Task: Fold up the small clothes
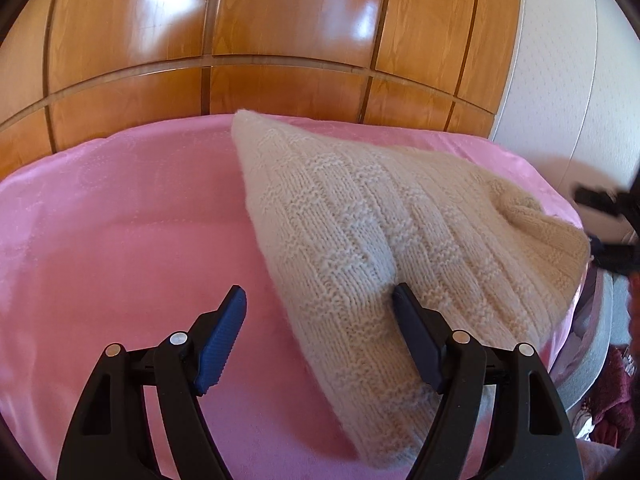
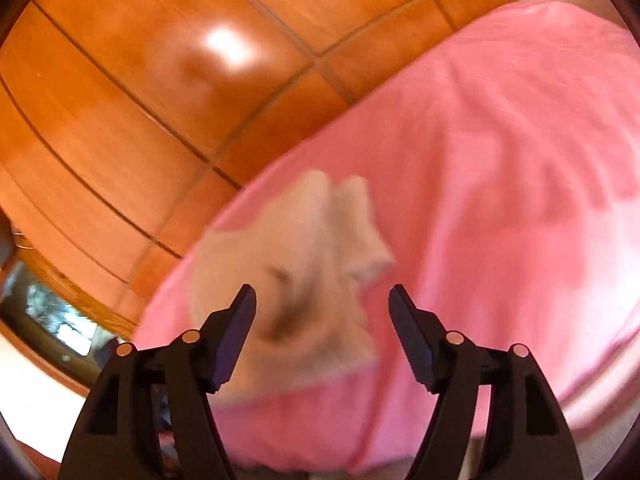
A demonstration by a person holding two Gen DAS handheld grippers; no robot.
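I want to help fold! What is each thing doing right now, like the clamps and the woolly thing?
Cream knitted garment: lying on the sheet, folded over, not gripped.
Left gripper: open, one finger against the knit.
Right gripper: open, holding nothing.
Pink sheet: spread out, fairly smooth.
Wooden wardrobe: doors shut.

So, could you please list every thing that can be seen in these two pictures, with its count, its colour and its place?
knitted garment: one, cream, lying on the pink cover, blurred in the right wrist view.
pink cover: one, pink, spread under the garment.
wooden panels: several, glossy orange-brown, behind the pink cover.
padded panel: one, off-white, at the right of the wood.
left gripper: one, black with blue pads, open, one finger against the garment.
right gripper: one, black, open, nothing between its jaws.
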